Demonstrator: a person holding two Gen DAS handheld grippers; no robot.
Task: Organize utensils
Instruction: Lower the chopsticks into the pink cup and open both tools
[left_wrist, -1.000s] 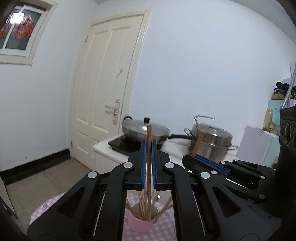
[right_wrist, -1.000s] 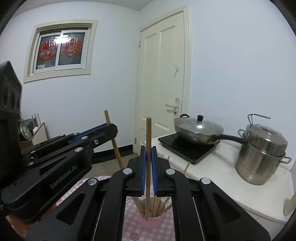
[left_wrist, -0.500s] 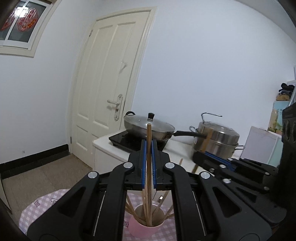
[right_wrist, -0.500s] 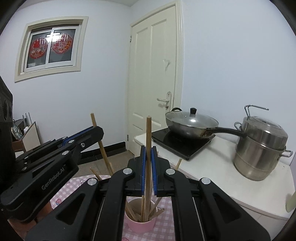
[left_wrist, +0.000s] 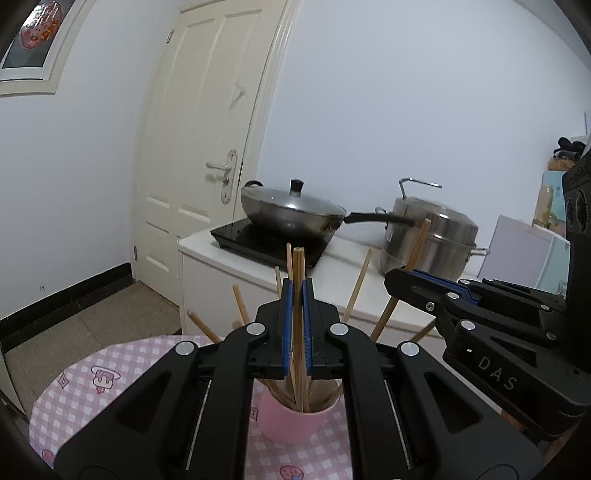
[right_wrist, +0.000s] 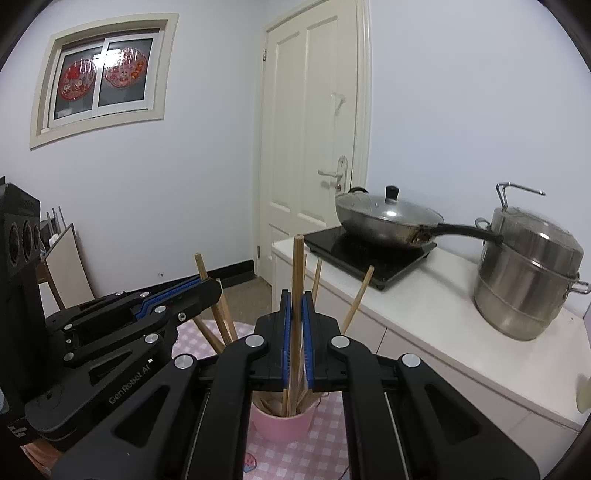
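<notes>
A pink cup (left_wrist: 295, 424) stands on the pink checked tablecloth (left_wrist: 122, 373) and holds several wooden chopsticks that fan outward. My left gripper (left_wrist: 297, 286) is shut on an upright chopstick (left_wrist: 298, 266) whose lower end reaches down into the cup. To its right, my right gripper (left_wrist: 400, 278) is shut on a slanted chopstick (left_wrist: 419, 243). In the right wrist view the right gripper (right_wrist: 296, 295) clamps its chopstick (right_wrist: 297, 258) above the same cup (right_wrist: 284, 424), lower end inside it. There the left gripper (right_wrist: 212, 290) stands to the left, holding its chopstick (right_wrist: 202, 266).
Behind the table runs a white counter (right_wrist: 443, 295) bearing a black induction hob (right_wrist: 354, 251) with a lidded wok (right_wrist: 384, 218) and a steel steamer pot (right_wrist: 528, 277). A cream door (right_wrist: 314, 129) stands beyond. A leaning board (right_wrist: 70, 266) is at the left.
Both grippers have sunk toward the cup with their chopsticks still clamped. The chopsticks' lower ends now sit inside the cup, and the cup shows larger and higher in both views.
</notes>
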